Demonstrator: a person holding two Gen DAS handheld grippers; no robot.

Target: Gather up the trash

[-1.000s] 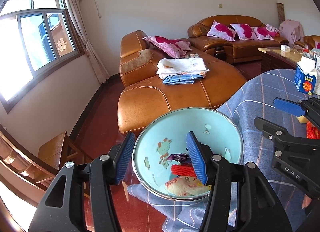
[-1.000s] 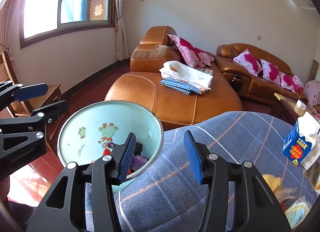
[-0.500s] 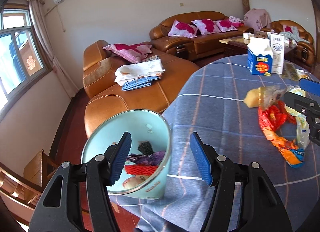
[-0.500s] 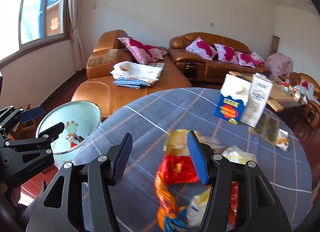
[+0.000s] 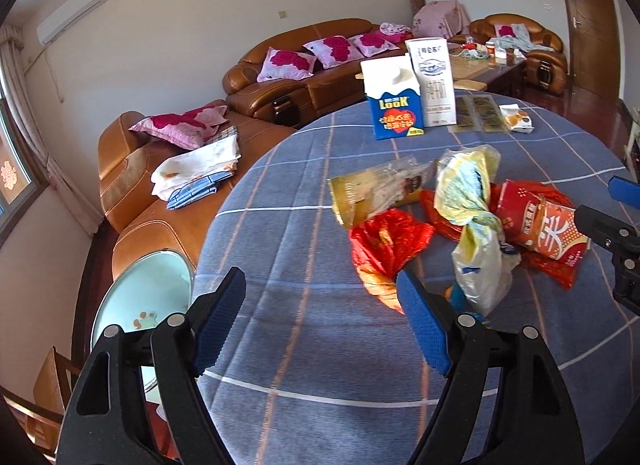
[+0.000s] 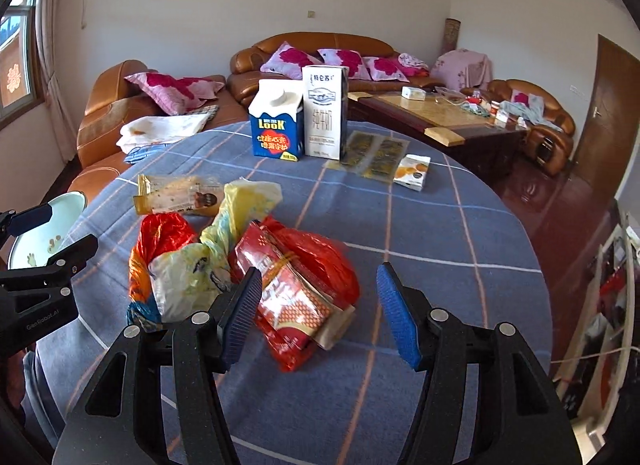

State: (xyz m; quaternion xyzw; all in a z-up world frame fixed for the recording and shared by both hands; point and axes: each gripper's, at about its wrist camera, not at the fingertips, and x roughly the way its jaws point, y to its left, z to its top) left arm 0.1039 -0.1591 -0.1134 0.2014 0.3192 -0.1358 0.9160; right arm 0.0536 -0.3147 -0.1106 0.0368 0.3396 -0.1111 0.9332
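A heap of trash lies on the blue checked tablecloth (image 5: 304, 225): a red snack packet (image 6: 296, 297), a red-orange plastic bag (image 5: 384, 249), a crumpled yellow-white plastic bag (image 5: 468, 193) and a gold wrapper (image 6: 176, 197). The pale blue bin (image 5: 140, 305) stands off the table's left edge, also seen in the right wrist view (image 6: 44, 229). My left gripper (image 5: 324, 321) is open and empty above the cloth, just left of the heap. My right gripper (image 6: 320, 313) is open, with the red packet between its fingers, not clamped.
A blue LOOK carton (image 6: 276, 125) and a white milk carton (image 6: 324, 113) stand at the table's far side, with flat gold sachets (image 6: 372, 153) and a small white box (image 6: 412, 171) beside them. Brown leather sofas (image 5: 168, 185) and a coffee table (image 6: 436, 113) lie beyond.
Both grippers have swung right from the bin to the table. The trash heap has come under them. Both stay open and empty.
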